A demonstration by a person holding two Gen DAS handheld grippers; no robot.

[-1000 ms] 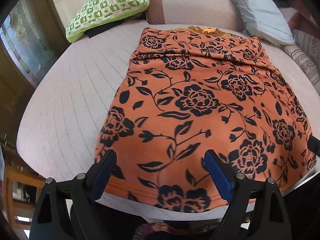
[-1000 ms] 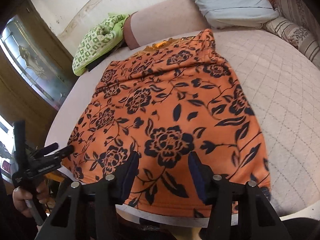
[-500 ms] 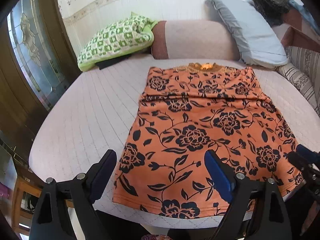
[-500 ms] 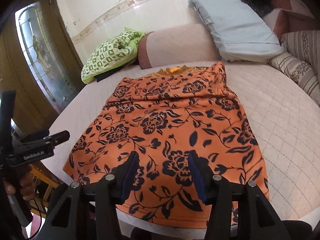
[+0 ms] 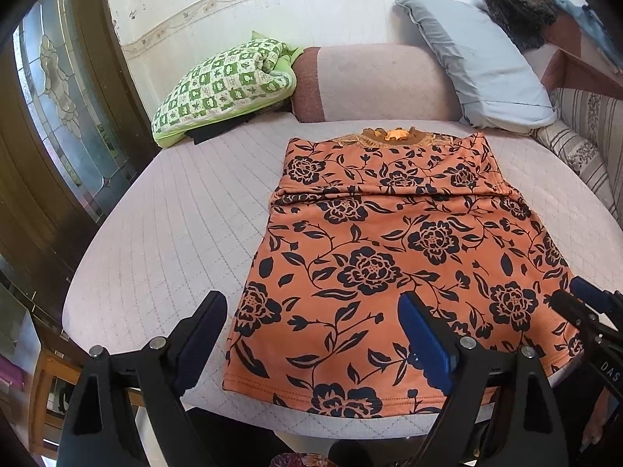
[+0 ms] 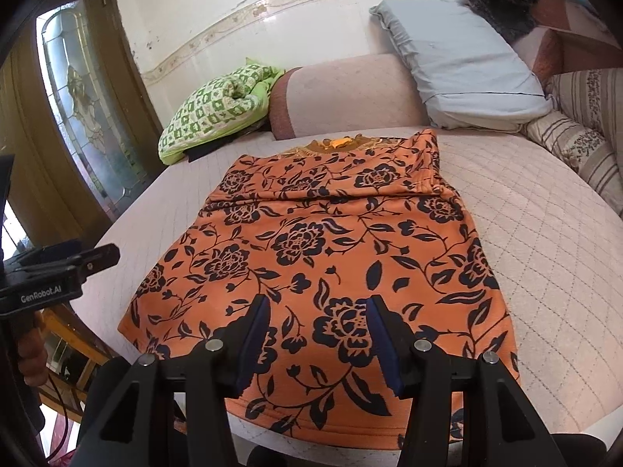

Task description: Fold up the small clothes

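The orange floral top (image 5: 393, 257) lay flat on the quilted bed (image 5: 163, 225), collar toward the far bolster and hem at the near edge, with the sleeves folded in so that a crease ran across the chest; how the sleeves sat underneath I could not make out. My left claw (image 5: 311, 334) hung spread wide over the hem's left corner, holding nothing, and its right finger (image 5: 424, 346) covered part of the hem. My right claw (image 6: 317, 338) was also parted and empty above the hem's middle, hiding the cloth below it. From the left view only the tip of the right claw showed at the frame's edge. Beyond the top sat a pink bolster (image 5: 373, 81), a green checked quilt (image 5: 229, 81) over something dark I could not identify, a grey pillow (image 5: 475, 66) and a striped cushion (image 6: 576, 144).
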